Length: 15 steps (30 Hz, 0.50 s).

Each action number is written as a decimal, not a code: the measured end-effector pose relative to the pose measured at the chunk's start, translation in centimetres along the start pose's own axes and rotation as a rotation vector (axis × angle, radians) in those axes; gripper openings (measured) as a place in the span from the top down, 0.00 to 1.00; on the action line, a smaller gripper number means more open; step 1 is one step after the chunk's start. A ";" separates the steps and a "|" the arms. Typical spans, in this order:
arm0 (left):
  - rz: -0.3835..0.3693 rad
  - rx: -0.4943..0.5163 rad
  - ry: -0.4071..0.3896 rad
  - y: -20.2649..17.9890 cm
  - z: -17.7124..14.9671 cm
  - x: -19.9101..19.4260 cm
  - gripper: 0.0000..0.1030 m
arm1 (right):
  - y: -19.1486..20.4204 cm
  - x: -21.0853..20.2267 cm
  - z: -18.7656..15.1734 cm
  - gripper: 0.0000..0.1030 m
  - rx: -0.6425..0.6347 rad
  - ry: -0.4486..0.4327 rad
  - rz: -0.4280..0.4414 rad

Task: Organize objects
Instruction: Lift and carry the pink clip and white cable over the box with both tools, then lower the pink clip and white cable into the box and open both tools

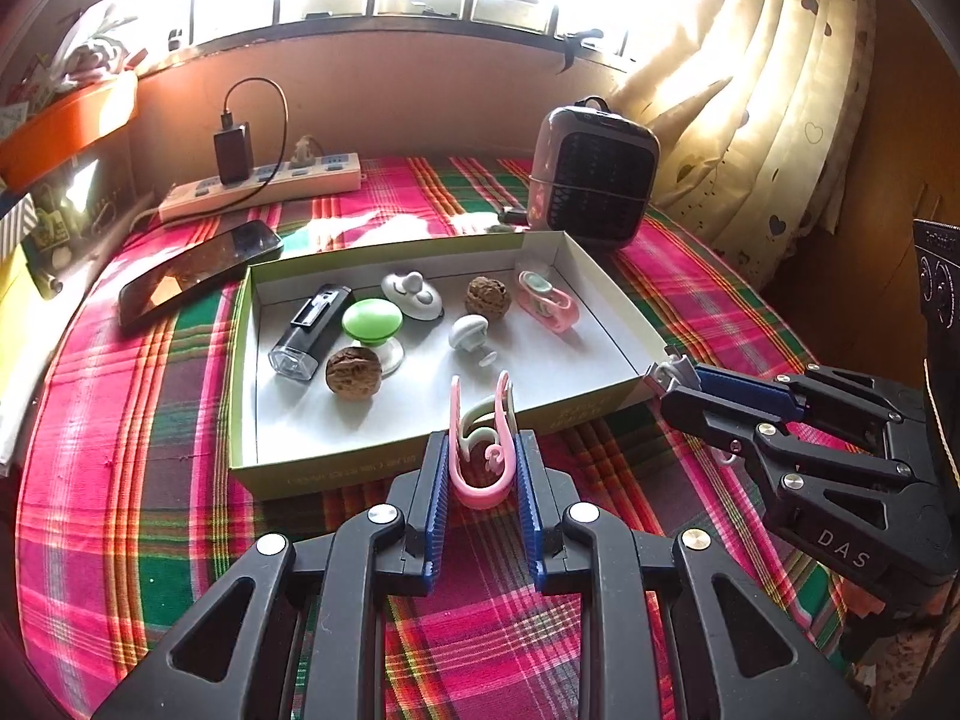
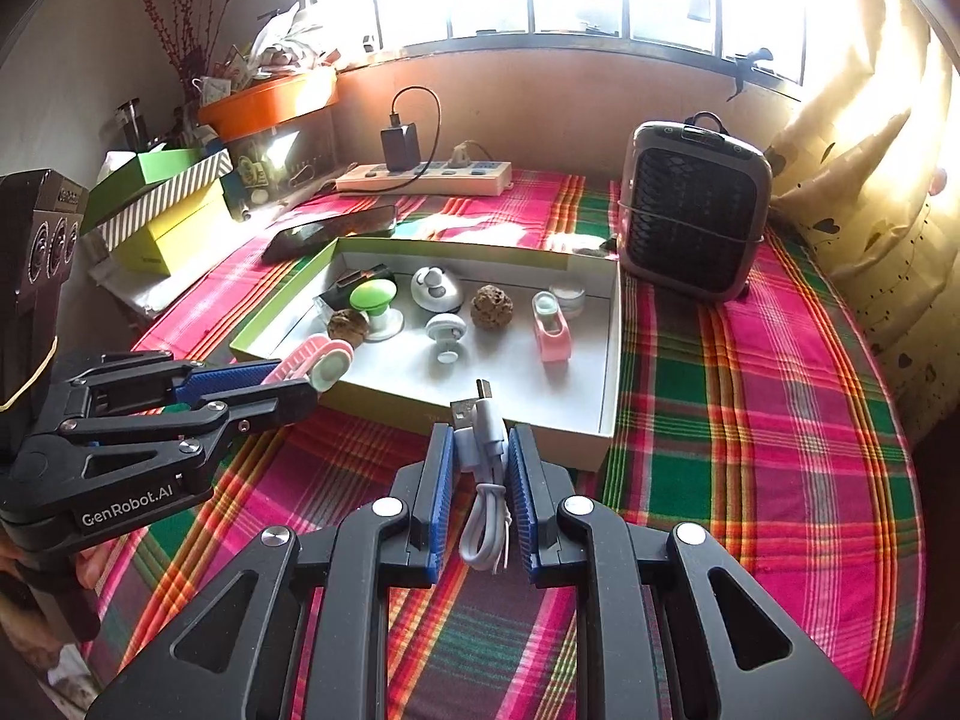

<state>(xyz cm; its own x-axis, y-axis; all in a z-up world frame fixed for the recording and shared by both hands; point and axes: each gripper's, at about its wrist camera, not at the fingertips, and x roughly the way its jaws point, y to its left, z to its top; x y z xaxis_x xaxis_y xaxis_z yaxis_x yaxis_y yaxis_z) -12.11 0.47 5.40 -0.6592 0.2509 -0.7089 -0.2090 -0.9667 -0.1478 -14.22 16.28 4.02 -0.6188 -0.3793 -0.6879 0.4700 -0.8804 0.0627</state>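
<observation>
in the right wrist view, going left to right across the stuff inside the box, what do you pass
green knob → white round gadget → walnut → pink clip. The items near the green knob overlap too much to place.

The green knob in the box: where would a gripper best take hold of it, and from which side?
By the round cap of the green knob, coming from above. It stands on its clear base with the cap on top. A walnut and a black flashlight crowd its lower sides, so set the jaws across the cap's open sides.

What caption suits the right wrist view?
Right gripper holds a coiled white USB cable before the open box.
</observation>
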 end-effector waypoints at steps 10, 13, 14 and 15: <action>0.015 -0.006 -0.007 1.0 1.3 0.6 0.81 | -0.3 0.9 2.1 0.81 -0.010 -0.010 -0.016; 0.016 -0.009 -0.004 1.3 1.5 0.9 0.81 | -0.5 1.3 2.7 0.81 -0.012 -0.007 -0.021; 0.017 -0.008 -0.003 1.3 1.6 1.0 0.81 | -0.5 1.5 2.8 0.81 -0.012 -0.005 -0.020; 0.018 -0.008 -0.001 1.4 1.6 1.2 0.81 | -0.6 1.7 3.0 0.81 -0.009 -0.002 -0.017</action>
<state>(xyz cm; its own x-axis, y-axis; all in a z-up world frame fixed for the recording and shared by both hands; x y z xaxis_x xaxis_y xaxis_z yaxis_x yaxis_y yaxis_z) -14.36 -0.47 5.51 -0.6635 0.2331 -0.7109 -0.1911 -0.9715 -0.1402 -17.45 15.34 4.99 -0.6280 -0.3649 -0.6873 0.4652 -0.8841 0.0442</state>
